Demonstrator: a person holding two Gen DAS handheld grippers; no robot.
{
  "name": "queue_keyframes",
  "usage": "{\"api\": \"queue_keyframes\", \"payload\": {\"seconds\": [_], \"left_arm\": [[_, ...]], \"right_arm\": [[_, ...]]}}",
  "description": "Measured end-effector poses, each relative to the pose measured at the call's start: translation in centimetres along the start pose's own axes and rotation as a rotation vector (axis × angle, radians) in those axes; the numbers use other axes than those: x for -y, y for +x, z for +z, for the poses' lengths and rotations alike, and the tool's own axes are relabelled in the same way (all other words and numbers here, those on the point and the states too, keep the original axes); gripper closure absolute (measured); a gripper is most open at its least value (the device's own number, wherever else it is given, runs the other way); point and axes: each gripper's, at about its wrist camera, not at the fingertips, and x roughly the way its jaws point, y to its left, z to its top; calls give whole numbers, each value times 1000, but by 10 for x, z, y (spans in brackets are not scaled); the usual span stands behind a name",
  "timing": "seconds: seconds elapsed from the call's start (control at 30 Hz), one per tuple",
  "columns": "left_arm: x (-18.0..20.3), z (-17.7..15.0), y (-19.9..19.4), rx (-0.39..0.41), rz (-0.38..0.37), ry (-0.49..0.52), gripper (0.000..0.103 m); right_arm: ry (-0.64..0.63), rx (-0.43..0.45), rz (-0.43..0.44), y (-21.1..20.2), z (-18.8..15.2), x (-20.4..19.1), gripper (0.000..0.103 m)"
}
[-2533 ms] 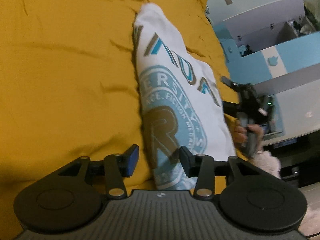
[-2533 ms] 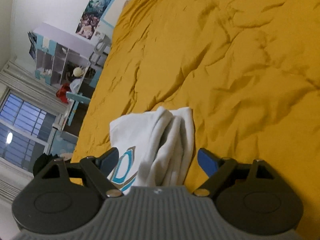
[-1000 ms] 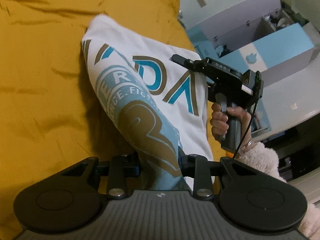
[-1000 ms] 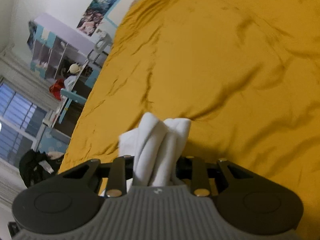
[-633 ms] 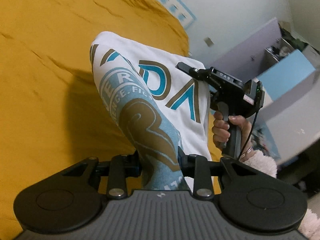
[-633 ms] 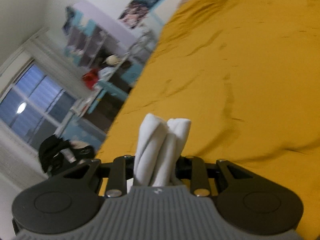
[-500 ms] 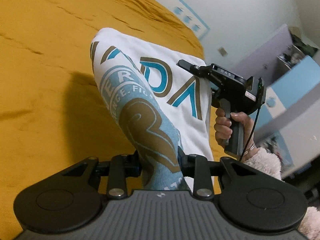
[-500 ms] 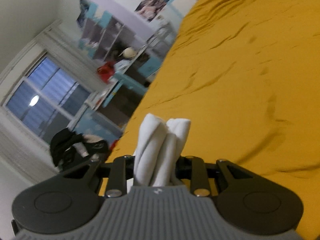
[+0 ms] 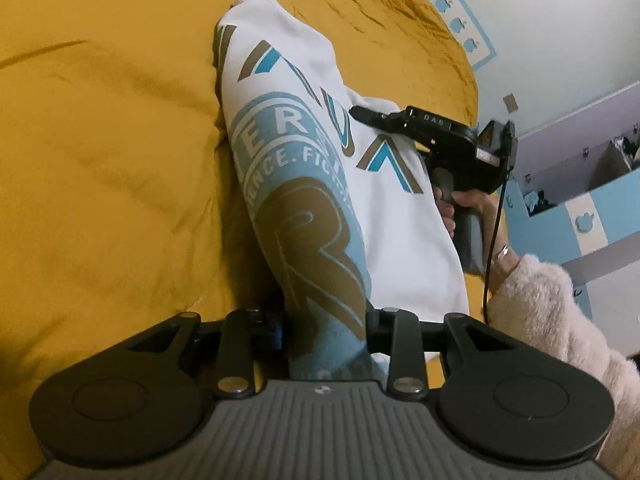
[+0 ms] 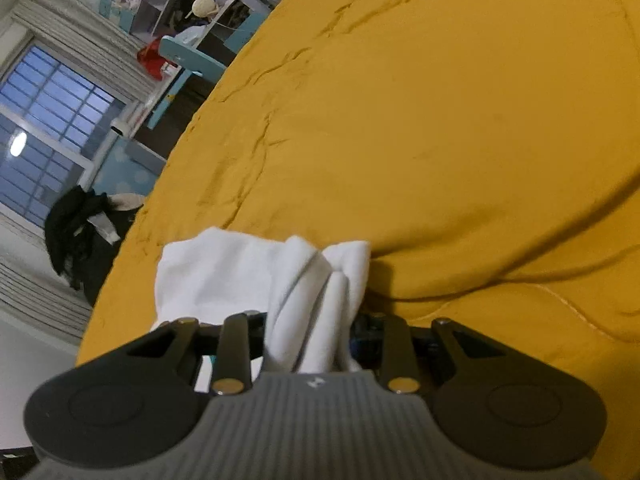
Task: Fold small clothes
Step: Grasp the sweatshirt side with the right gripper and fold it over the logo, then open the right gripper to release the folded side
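Shirt (image 9: 372,216) pinched by both: left hand-held gripper (image 9: 324,332) w/ jaws just eased, right hand-held gripper (image 10: 310,332) clamped; lower evenly onto bed (image 9: 112,152), edges aligned.

One white printed shirt (image 9: 400,240), folded, on one mustard-yellow bedspread (image 9: 100,160). Two grippers: left gripper (image 9: 324,328) and right gripper (image 10: 308,332), each with two fingers. One hand (image 9: 472,216) showing, one fuzzy sleeve (image 9: 560,320). Off to the side, one window (image 10: 36,128), one black clothes heap (image 10: 76,224).
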Motion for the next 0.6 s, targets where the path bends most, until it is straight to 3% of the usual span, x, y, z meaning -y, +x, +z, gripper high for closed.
{"api": "queue_keyframes", "payload": {"seconds": [0.1, 0.2, 0.33, 0.43, 0.5, 0.6], "left_arm": [[2, 10, -17, -7, 41, 29, 64], [17, 12, -44, 25, 142, 67, 62], [40, 11, -81, 143, 269, 139, 48], [51, 15, -81, 181, 199, 161, 43], [56, 16, -72, 179, 129, 161, 42], [55, 19, -48, 147, 78, 152, 42]], "right_arm": [[-56, 0, -49, -15, 2, -15, 67], [-160, 52, -97, -56, -5, -37, 66], [-183, 121, 60, -127, -47, -67, 66], [-269, 125, 135, -152, -86, -96, 65], [-317, 97, 138, -154, -114, -106, 65], [-286, 61, 102, -134, -139, -104, 66]]}}
